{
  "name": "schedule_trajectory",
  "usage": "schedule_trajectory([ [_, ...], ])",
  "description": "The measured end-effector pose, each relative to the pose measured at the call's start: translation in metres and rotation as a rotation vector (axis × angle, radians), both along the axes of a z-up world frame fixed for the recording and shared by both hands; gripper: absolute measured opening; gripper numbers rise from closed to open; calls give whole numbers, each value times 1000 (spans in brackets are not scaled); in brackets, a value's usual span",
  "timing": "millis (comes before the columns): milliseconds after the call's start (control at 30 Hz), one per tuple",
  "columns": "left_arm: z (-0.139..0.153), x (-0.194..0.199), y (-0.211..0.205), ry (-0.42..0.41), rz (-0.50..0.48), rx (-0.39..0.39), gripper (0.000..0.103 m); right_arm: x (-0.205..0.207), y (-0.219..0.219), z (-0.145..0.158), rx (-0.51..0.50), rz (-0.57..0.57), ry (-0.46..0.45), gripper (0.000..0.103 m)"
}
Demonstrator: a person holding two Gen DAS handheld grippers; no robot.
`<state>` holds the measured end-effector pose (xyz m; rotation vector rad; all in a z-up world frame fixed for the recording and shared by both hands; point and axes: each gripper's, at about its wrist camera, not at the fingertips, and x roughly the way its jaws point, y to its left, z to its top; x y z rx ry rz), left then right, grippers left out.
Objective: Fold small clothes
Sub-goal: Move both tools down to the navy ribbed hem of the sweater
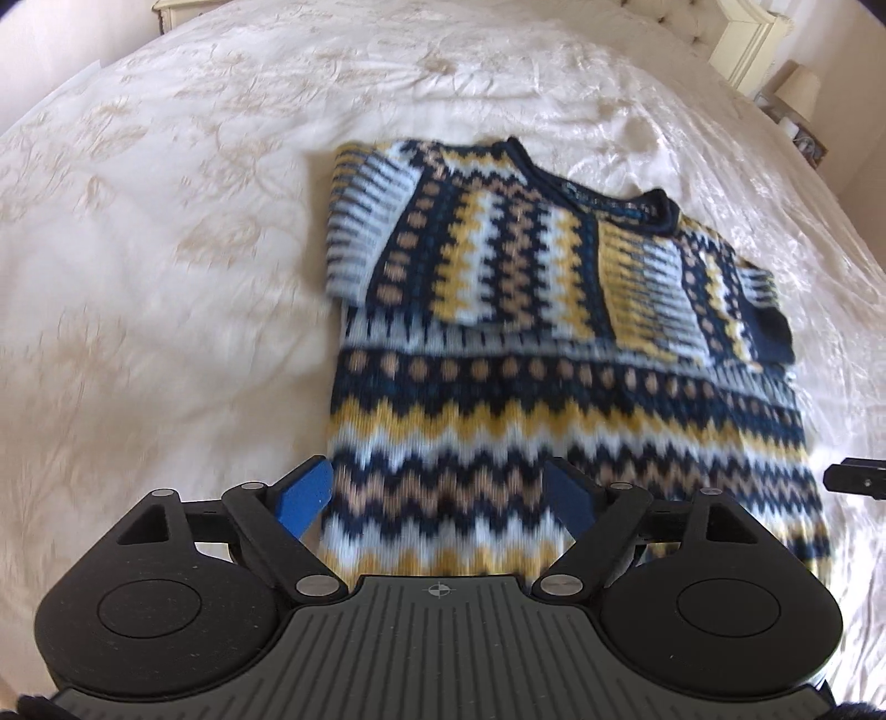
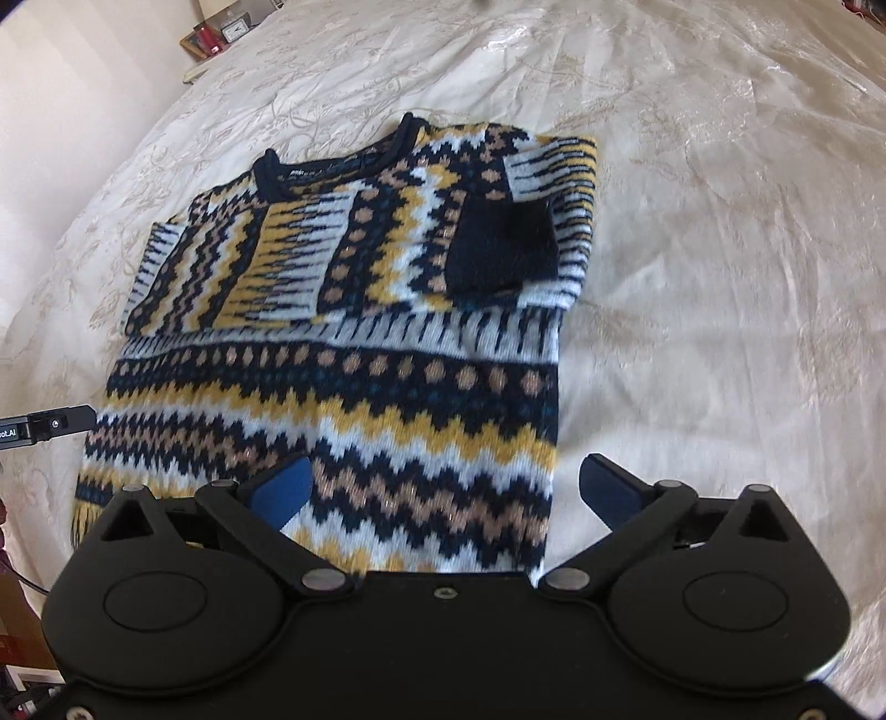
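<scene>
A knitted sweater (image 1: 554,387) (image 2: 360,387) with navy, yellow, white and tan zigzag bands lies flat on the bed, neckline away from me. Both sleeves are folded inward across the chest, and a navy cuff (image 2: 504,249) rests on top. My left gripper (image 1: 440,487) hovers open over the lower left part of the sweater, with nothing between its blue pads (image 1: 310,493). My right gripper (image 2: 446,482) is open wide over the lower right edge, one pad (image 2: 603,487) out past the sweater's side. Neither touches the fabric as far as I can see.
A cream embroidered bedspread (image 1: 166,277) (image 2: 720,277) surrounds the sweater on all sides. A cream headboard (image 1: 742,44) and a lamp (image 1: 797,94) stand at the far right in the left wrist view. A nightstand with a clock (image 2: 221,33) shows at the far left in the right wrist view.
</scene>
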<state>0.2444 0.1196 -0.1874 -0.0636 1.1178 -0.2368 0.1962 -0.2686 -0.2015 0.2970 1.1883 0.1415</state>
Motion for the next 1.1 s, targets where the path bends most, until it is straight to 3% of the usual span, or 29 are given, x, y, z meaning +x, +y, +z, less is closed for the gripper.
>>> schedule_trajectory([
  [400, -24, -74, 11, 93, 5, 36, 82, -70, 13, -18, 11, 53, 108, 103],
  [733, -42, -98, 11, 155, -119, 41, 82, -104, 37, -26, 22, 74, 146, 103],
  [1100, -66, -95, 8, 166, -214, 15, 102, -102, 53, -52, -44, -20, 162, 103],
])
